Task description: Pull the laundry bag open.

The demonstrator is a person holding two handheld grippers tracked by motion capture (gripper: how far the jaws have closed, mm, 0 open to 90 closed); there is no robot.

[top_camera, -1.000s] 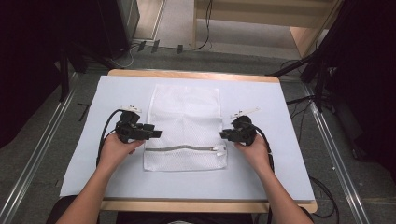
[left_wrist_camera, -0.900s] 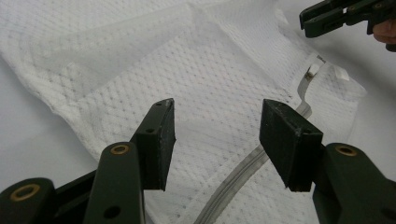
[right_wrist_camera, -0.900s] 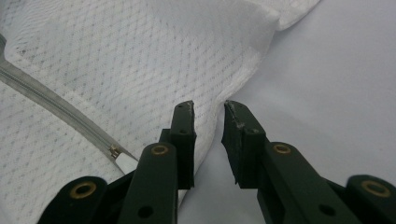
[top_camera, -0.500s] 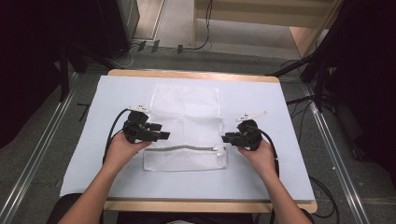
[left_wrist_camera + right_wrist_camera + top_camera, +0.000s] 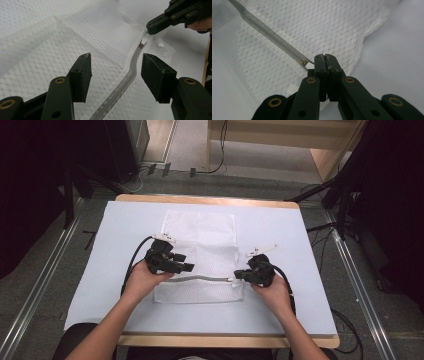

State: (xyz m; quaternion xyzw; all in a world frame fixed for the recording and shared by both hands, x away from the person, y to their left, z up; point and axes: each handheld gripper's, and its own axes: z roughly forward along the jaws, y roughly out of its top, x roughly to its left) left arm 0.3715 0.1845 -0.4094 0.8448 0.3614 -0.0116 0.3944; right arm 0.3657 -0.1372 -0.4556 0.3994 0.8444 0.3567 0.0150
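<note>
Pinches the small white zip tab with the right hand-held gripper, jaws pressed tight together at the right end of the zip. Holds the left hand-held gripper spread wide just above the white net bag, with nothing between the jaws. Has slid that left one a bit to the right since a moment ago, off the bag's edge and over the net. Has brought the right one down and in a little too, onto the tab. Looks, from that, like getting ready to pull the zip: one side to grab the tab, the other to hold the bag down. Most likely needs the left one lower and shut on the cloth first, or the whole bag may slide. Finds the zip running between the two, a bit bent, passing just under the left one's far jaw. Leaves the bag lying flat in the middle of the pale blue tabletop, its near edge close to the person's hands.
</note>
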